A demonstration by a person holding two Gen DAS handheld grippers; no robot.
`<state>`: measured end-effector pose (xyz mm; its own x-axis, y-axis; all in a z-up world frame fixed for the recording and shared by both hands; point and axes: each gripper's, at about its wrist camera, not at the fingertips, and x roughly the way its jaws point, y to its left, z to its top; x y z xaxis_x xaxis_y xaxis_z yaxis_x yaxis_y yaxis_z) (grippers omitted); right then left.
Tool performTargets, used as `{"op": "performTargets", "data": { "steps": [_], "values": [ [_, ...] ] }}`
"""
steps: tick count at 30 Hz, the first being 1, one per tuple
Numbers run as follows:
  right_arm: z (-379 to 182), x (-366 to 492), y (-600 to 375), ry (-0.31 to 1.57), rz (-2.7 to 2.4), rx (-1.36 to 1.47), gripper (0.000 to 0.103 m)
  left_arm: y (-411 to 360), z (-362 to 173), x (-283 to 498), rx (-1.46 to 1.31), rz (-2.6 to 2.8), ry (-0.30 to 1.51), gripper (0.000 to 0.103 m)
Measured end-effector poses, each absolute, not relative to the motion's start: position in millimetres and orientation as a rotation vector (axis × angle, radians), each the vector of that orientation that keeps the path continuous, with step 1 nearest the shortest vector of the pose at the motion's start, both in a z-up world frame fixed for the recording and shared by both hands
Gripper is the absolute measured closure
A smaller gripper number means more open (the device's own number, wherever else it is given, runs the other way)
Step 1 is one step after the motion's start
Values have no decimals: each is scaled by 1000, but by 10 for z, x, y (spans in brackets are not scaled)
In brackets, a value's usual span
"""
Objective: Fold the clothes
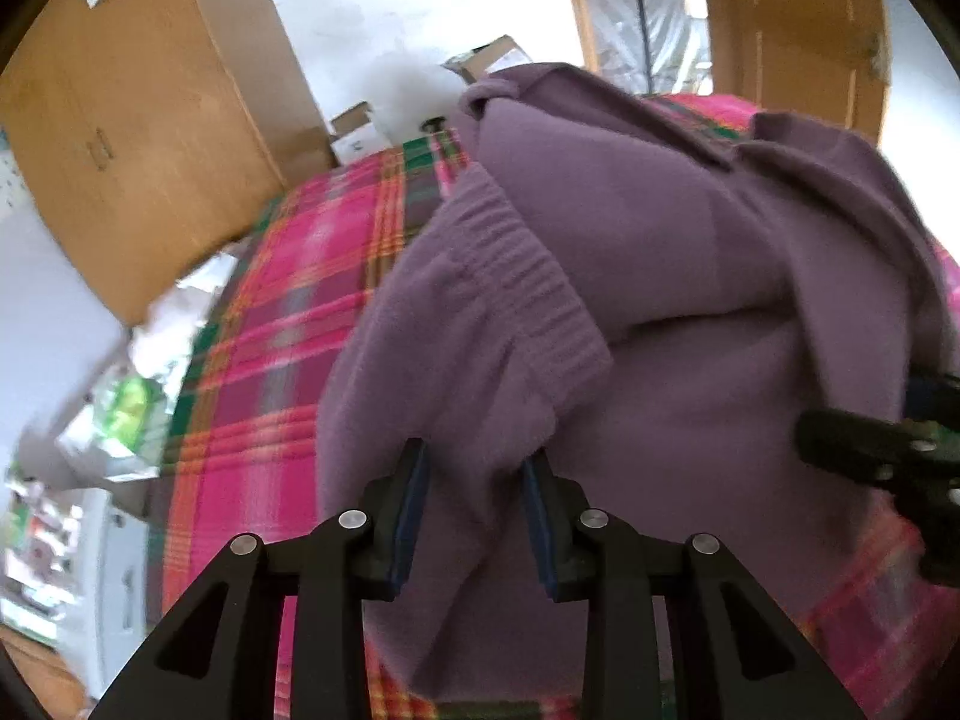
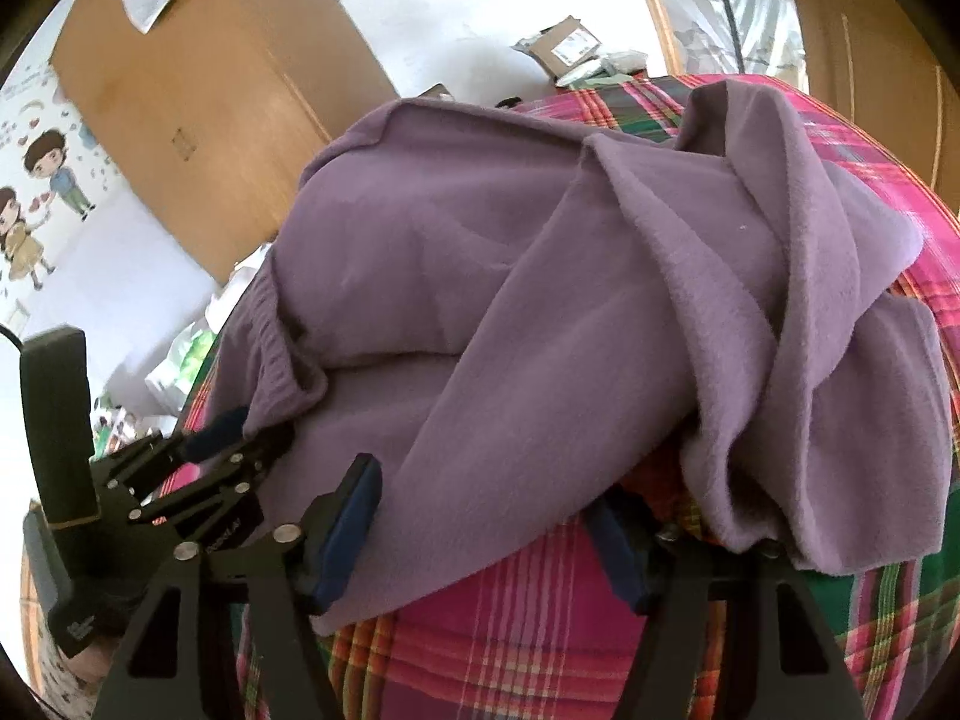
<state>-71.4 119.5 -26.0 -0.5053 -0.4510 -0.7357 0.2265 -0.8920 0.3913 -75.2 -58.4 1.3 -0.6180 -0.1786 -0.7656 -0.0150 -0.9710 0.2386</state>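
Observation:
A purple fleece garment (image 1: 660,252) lies crumpled on a pink and green plaid blanket (image 1: 288,324). Its ribbed hem (image 1: 528,276) runs down toward my left gripper (image 1: 477,474), which is shut on a bunched fold of the purple cloth; the cloth fills the gap between its blue pads. The right wrist view shows that left gripper (image 2: 234,432) at the garment's left edge. My right gripper (image 2: 486,528) stands open and wide at the near edge of the garment (image 2: 510,276). A flap of the cloth drapes between its fingers without being pinched. Its black body (image 1: 870,456) shows at the right of the left wrist view.
The plaid blanket (image 2: 540,648) covers a bed. A wooden wardrobe (image 1: 132,120) stands to the left and a wooden door (image 1: 798,30) behind. Cardboard boxes (image 2: 564,45) sit beyond the bed's far edge, and plastic bags (image 1: 120,420) lie on the floor at the left.

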Motion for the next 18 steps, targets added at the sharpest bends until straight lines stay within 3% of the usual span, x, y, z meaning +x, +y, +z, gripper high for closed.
{"op": "performTargets", "data": {
  "steps": [3, 7, 12, 18],
  "values": [
    [-263, -742, 1267, -358, -2426, 1296, 64, -696, -2, -805, 1384, -2719, -221, 74],
    [-278, -761, 1364, -376, -2421, 1314, 87, -827, 26, -812, 1387, -2717, -91, 94],
    [-191, -650, 1446, -376, -2434, 1247, 93, -1105, 127, -761, 1344, -2730, 187, 97],
    [106, -403, 1582, -347, -2512, 1110, 93, -1325, 426, -529, 1148, -2759, 338, 98]
  ]
}}
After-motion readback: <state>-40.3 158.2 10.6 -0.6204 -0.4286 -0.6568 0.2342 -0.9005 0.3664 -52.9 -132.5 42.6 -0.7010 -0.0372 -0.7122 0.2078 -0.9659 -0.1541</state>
